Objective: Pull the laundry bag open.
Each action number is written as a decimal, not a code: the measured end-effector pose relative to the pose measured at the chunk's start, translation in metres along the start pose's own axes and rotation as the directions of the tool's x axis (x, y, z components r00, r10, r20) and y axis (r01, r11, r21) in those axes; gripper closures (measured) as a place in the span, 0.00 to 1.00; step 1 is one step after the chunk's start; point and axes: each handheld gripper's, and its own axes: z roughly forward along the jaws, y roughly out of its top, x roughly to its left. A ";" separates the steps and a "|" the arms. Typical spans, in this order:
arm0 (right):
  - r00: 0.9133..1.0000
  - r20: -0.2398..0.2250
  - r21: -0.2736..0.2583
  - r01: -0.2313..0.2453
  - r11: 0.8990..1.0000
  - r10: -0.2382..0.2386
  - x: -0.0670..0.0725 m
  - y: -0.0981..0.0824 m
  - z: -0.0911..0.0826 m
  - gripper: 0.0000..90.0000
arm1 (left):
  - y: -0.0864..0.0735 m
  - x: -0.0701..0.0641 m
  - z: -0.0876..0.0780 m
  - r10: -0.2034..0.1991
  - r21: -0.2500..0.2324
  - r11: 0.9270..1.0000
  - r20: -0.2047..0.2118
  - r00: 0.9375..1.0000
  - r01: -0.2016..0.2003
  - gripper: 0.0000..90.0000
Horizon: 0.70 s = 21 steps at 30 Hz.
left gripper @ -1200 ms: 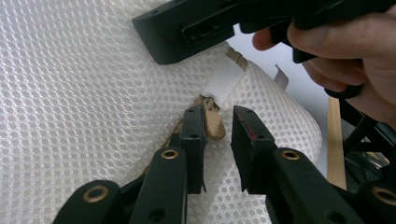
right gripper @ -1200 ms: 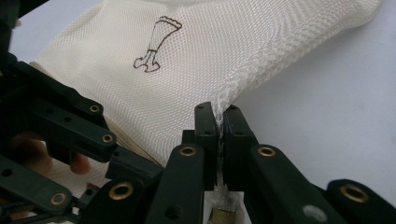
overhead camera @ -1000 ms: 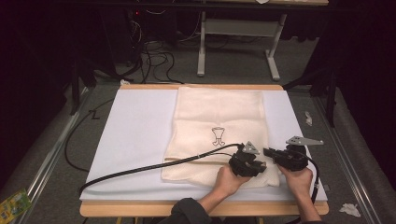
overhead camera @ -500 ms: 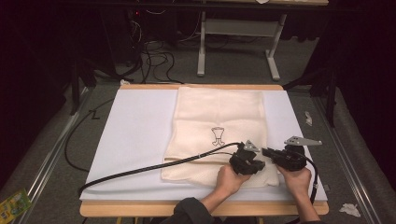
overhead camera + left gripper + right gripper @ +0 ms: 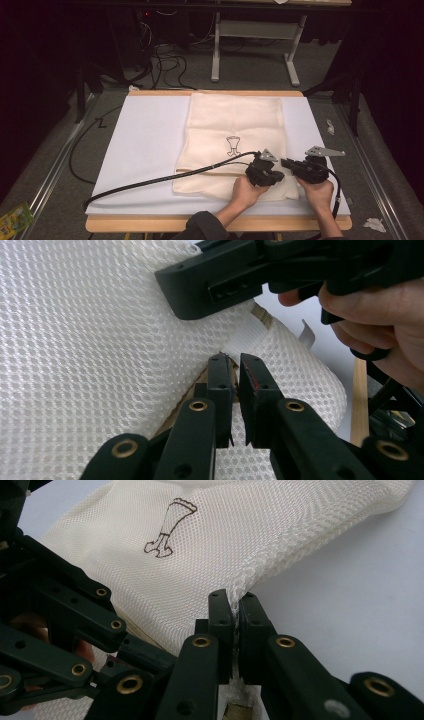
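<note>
Surveying from largest item to smallest:
Table [image 5: 150,150]: wooden-edged top under a white cover, carrying all the work; grey floor and cabling lie around it.
Mesh bag [image 5: 235,130]: cream netting, lying flat on the right-centre of the table, far edge near the back rim, near edge toward the person. Its near right corner is lifted off the cover.
Left gripper [image 5: 234,371]: held over the bag's near edge, just beside the other gripper. Its jaws have just been closing and now stand almost together, with a fold of mesh between the tips; a narrow gap shows lower down, so the pinch looks light.
Right gripper [image 5: 235,602]: jaws pressed together on the woven seam at the bag's corner, fabric rising between the tips.
Progress: judged early. Both corners of the near edge appear taken; the lift, fold or carry has not begun, and most of the bag lies flat.
Markings: one small dark outline drawing [image 5: 167,527] at the bag's centre, goblet-like in shape. No brand name or lettering is legible.
</note>
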 end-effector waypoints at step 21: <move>1.000 0.004 -0.004 -0.005 1.000 0.005 -0.005 -0.002 -0.003 0.97 | 0.002 0.003 -0.004 0.013 0.020 1.000 0.009 1.000 -0.013 0.96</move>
